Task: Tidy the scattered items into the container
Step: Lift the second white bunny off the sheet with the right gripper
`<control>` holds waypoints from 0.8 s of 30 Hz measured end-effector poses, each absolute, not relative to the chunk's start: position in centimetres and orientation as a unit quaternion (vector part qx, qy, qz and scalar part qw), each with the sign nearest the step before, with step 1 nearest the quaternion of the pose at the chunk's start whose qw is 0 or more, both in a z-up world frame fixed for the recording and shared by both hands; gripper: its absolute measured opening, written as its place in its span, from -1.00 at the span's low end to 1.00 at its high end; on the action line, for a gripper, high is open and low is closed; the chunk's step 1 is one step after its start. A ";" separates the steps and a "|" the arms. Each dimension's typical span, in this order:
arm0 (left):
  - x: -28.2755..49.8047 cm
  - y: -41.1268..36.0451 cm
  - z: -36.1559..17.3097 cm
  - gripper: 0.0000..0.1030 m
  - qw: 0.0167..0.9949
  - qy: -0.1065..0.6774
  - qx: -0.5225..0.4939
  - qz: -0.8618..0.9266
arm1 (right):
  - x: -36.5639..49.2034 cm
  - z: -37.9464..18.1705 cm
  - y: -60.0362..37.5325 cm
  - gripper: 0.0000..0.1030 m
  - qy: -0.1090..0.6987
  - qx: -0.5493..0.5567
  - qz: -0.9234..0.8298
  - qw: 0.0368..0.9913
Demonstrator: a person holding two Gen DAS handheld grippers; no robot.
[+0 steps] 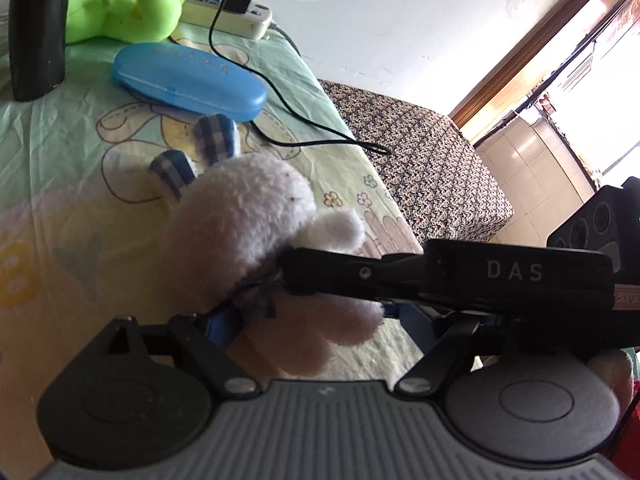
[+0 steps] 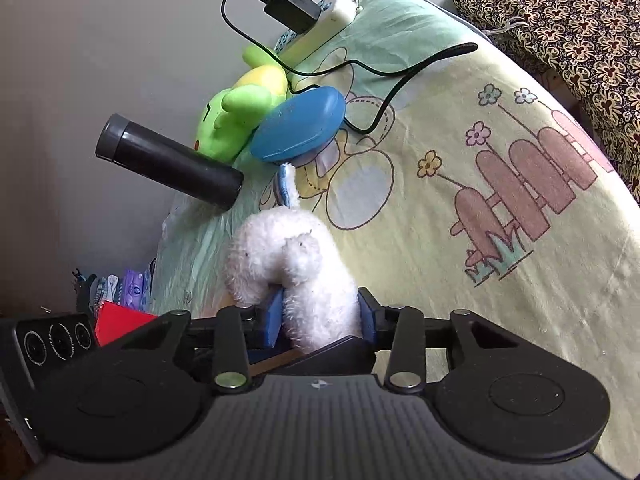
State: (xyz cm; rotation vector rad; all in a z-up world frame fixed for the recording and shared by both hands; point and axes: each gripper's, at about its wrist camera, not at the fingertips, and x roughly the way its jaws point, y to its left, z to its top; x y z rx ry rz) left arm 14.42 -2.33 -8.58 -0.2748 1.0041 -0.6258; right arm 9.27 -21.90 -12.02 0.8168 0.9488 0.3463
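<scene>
In the left wrist view, the black flask (image 1: pixel 36 28) stands far ahead and to the left of the jaws, capped in the other view, so its inside cannot be seen. Right of it, equally far ahead, lies the green soft toy (image 1: pixel 120 4). Nearer is the blue case (image 1: pixel 188 80), lid closed, its contents hidden. The white rabbit (image 1: pixel 248 216) sits directly between the jaws of the left gripper (image 1: pixel 320 320). Its checked ears point ahead toward the case. The left pad touches its fur, but the right pad is partly covered, so I cannot tell whether these jaws press on it. From the right, the right gripper (image 1: pixel 480 276) reaches across the rabbit's neck.

In the right wrist view, a red thing (image 2: pixel 120 320) shows left of the jaws, past the worktop edge; what it is cannot be told. The right gripper's jaws are clamped on the rabbit's body, one blue pad on each side. Ahead and to the right, a black cable (image 2: pixel 384 96) runs over the patterned sheet (image 2: pixel 440 260) to a charger (image 2: pixel 292 6) plugged into a power strip (image 2: pixel 324 20).
</scene>
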 end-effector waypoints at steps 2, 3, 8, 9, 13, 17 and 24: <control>13.8 -2.3 -8.0 0.59 0.825 0.467 -0.122 -0.294 | 8.9 -12.0 -22.1 -0.28 0.443 0.391 0.166 0.789; 13.4 -2.3 -7.8 0.59 0.827 0.464 -0.119 -0.294 | 8.6 -11.8 -22.0 -0.28 0.442 0.394 0.168 0.788; 11.4 -1.2 -6.5 0.59 0.836 0.455 -0.110 -0.287 | 7.2 -10.9 -21.0 -0.28 0.438 0.395 0.181 0.787; 10.8 -0.9 -6.1 0.59 0.839 0.452 -0.107 -0.284 | 6.9 -10.7 -20.7 -0.28 0.437 0.395 0.186 0.786; 8.4 1.0 -4.5 0.59 0.854 0.433 -0.102 -0.272 | 5.4 -9.2 -19.1 -0.28 0.430 0.388 0.212 0.787; 5.8 3.1 -2.7 0.59 0.872 0.407 -0.093 -0.255 | 4.0 -7.6 -17.3 -0.28 0.418 0.384 0.242 0.787; 2.2 6.4 0.8 0.59 0.899 0.359 -0.083 -0.236 | 2.3 -4.6 -13.8 -0.28 0.389 0.374 0.282 0.793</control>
